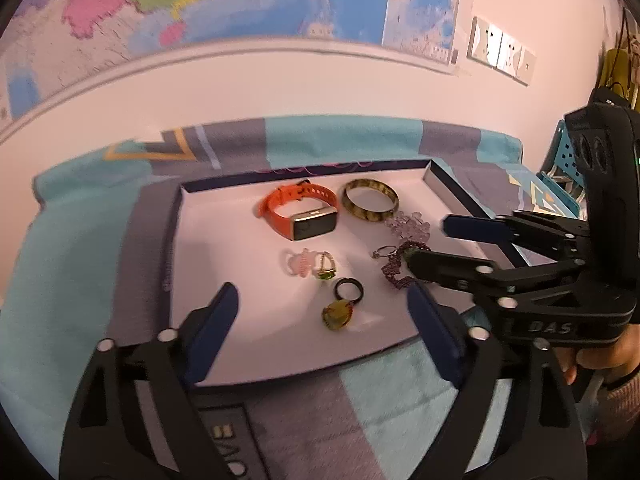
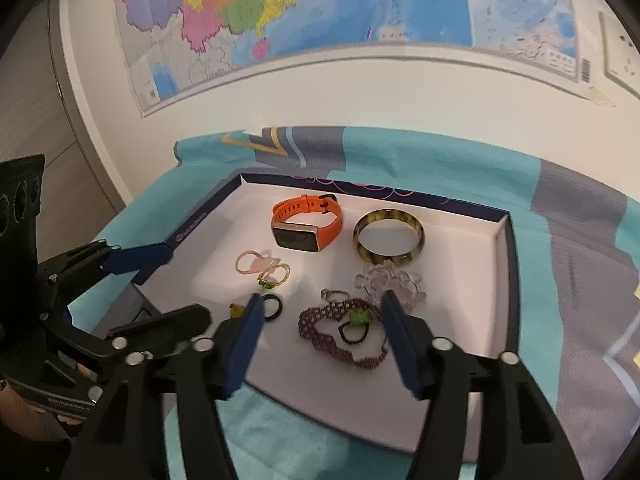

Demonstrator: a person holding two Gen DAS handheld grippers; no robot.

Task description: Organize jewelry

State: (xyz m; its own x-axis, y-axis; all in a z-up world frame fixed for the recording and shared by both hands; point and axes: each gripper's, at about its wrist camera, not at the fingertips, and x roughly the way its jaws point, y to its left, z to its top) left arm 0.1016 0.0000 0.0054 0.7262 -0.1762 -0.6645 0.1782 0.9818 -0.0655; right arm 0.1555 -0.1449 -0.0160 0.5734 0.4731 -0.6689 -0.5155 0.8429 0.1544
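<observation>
A shallow white tray with a dark blue rim (image 1: 188, 264) (image 2: 506, 264) holds the jewelry. At the back lie an orange smartwatch (image 1: 300, 214) (image 2: 306, 222) and a mottled yellow-brown bangle (image 1: 370, 199) (image 2: 387, 242). Nearer lie a pink ring (image 1: 298, 263), a gold ring with a green stone (image 1: 325, 267) (image 2: 274, 278), a black ring (image 1: 349, 289) (image 2: 274, 304), an amber-green pendant (image 1: 338, 315), a clear bead bracelet (image 2: 392, 282) and a purple beaded bracelet (image 2: 332, 332) around a green-stone ring (image 2: 358, 318). My left gripper (image 1: 322, 308) is open over the tray's near edge. My right gripper (image 2: 320, 316) is open above the purple bracelet.
The tray rests on a teal and grey patterned cloth (image 1: 80, 272) (image 2: 580, 280). A white wall with a colourful map (image 2: 320, 12) stands behind. Wall sockets (image 1: 500, 50) sit at the right. A blue perforated rack (image 1: 560, 168) stands beyond the right gripper.
</observation>
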